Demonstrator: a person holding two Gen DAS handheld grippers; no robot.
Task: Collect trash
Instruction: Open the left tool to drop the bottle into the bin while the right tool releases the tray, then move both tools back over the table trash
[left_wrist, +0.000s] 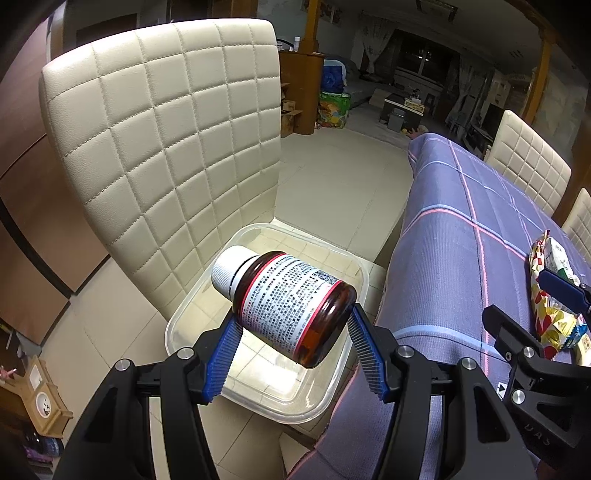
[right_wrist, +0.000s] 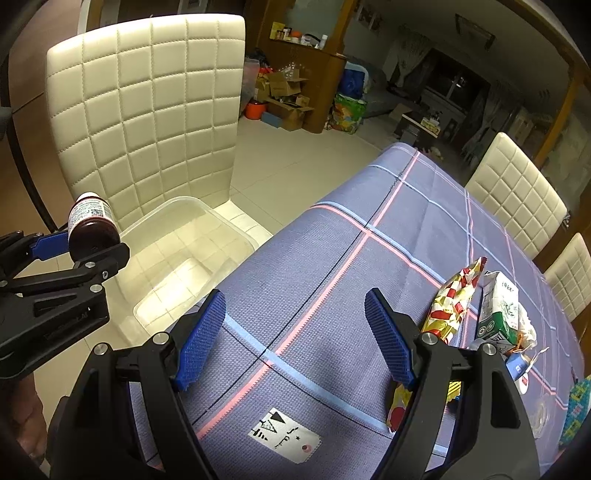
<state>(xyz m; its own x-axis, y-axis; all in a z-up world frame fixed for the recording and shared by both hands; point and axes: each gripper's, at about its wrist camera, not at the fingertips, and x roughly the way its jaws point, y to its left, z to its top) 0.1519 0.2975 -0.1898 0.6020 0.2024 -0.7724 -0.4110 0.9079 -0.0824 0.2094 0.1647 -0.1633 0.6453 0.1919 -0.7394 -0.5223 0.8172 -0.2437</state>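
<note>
My left gripper is shut on a brown medicine bottle with a white cap and a white label. It holds the bottle tilted above a clear plastic bin that stands on a cream quilted chair. The bottle and the bin also show at the left of the right wrist view. My right gripper is open and empty above the purple checked tablecloth. A red and yellow snack wrapper and a green and white carton lie just right of it.
The cream chair back rises behind the bin. Two more cream chairs stand at the table's far side. A white tag lies on the cloth. Boxes and bags sit on the tiled floor beyond.
</note>
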